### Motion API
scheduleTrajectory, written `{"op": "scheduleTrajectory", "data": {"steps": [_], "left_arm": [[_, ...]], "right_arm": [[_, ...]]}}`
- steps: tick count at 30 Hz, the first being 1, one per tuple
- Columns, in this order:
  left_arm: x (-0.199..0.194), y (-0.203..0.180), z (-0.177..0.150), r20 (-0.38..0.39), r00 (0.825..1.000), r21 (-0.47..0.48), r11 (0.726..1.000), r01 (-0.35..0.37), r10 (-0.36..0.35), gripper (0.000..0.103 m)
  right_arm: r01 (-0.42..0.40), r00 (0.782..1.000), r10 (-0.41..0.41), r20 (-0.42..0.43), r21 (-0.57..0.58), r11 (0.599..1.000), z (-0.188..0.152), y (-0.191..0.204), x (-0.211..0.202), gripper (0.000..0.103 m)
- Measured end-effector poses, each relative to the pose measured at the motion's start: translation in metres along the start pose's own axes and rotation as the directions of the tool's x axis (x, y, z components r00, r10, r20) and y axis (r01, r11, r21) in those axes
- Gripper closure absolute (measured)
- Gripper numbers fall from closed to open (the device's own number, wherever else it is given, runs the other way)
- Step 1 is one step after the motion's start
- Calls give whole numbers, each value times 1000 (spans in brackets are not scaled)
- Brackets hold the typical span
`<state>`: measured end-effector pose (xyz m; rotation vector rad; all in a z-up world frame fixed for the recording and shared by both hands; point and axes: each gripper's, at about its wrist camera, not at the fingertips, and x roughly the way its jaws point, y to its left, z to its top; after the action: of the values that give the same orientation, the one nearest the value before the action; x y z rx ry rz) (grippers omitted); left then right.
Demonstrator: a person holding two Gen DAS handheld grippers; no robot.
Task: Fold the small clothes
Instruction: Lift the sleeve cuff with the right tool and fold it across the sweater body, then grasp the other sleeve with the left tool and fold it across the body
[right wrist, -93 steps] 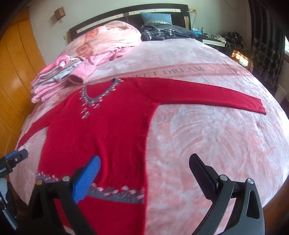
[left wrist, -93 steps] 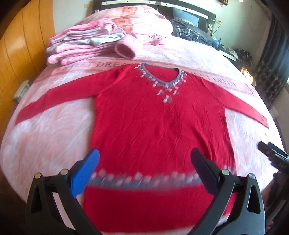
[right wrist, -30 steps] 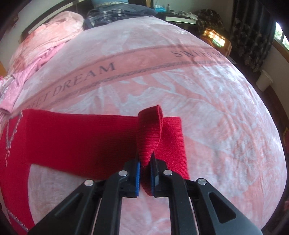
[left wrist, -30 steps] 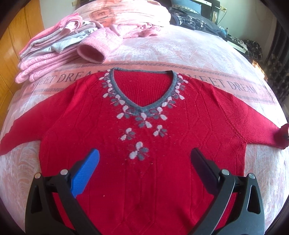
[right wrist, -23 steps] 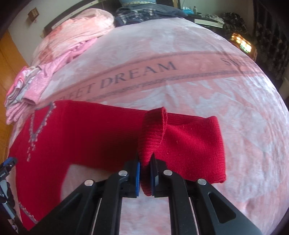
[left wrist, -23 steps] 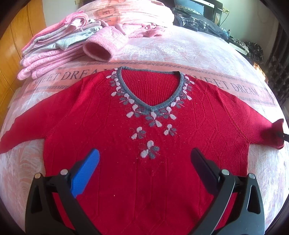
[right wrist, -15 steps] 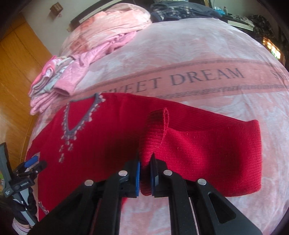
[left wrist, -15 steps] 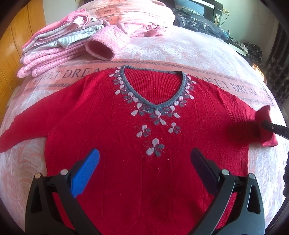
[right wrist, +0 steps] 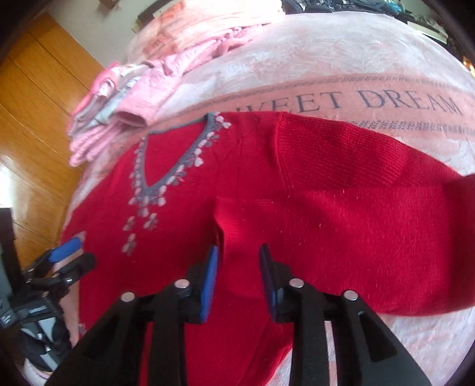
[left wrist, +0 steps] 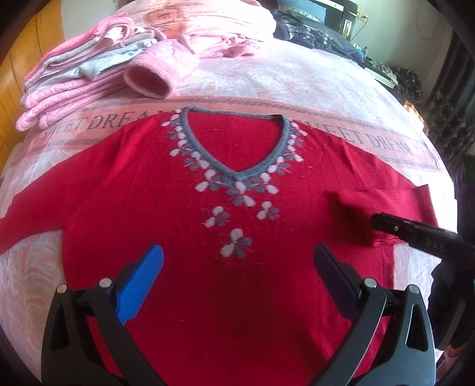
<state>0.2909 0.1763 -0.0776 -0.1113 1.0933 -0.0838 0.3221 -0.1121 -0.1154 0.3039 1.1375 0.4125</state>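
A red sweater (left wrist: 237,184) with a grey V-neck and flower trim lies face up on the pink bed cover (left wrist: 267,86). Its left sleeve stretches out flat to the left edge. Its right sleeve (right wrist: 356,219) is folded inward over the chest, with the cuff end lying just ahead of my right gripper (right wrist: 237,256). That gripper's jaws stand apart with only the sweater below them. From the left wrist it shows as a black finger (left wrist: 394,225) over the folded sleeve. My left gripper (left wrist: 237,255) hovers open above the sweater's belly and holds nothing.
A stack of folded pink and grey clothes (left wrist: 89,74) sits at the back left, also seen from the right wrist (right wrist: 118,118). Dark garments (left wrist: 311,26) lie by the headboard. Wooden panelling (right wrist: 35,124) lines the left side of the bed.
My right gripper carried the right cuff leftward over the sweater's body, laying the sleeve across the chest, then opened and let the cuff go. The left gripper stayed open and nearly still.
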Motion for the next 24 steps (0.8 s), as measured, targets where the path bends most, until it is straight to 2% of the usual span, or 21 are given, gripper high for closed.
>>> {"op": "scheduleTrajectory", "data": {"steps": [5,9,12,17,19,20,22,24], "left_arm": [[10,-42,7,-33,995,32,995,94,-93,3],[34,-83,10,-97,985,63,987,149,-142,4],[57,-111,12,-153,974,60,983,175,-164,4],[81,-136,14,-184,969,66,982,179,-165,6],[90,-141,14,-209,962,51,981,190,-175,22],[95,-144,14,-225,959,41,982,186,-173,46],[98,-145,15,-218,964,44,985,165,-152,56],[97,-146,17,-206,967,46,985,165,-152,84]], "right_arm": [[42,995,-46,92,48,998,-21,-21,-44,72],[71,991,-78,113,66,995,-43,-37,-67,72],[65,991,-75,115,83,994,-58,-49,-77,72],[70,988,-81,131,90,994,-75,-59,-85,68],[65,987,-78,142,97,993,-80,-62,-88,68],[63,986,-77,147,99,993,-82,-63,-89,67],[65,985,-80,155,102,993,-84,-65,-91,66],[66,983,-83,163,109,992,-86,-66,-93,65]]}}
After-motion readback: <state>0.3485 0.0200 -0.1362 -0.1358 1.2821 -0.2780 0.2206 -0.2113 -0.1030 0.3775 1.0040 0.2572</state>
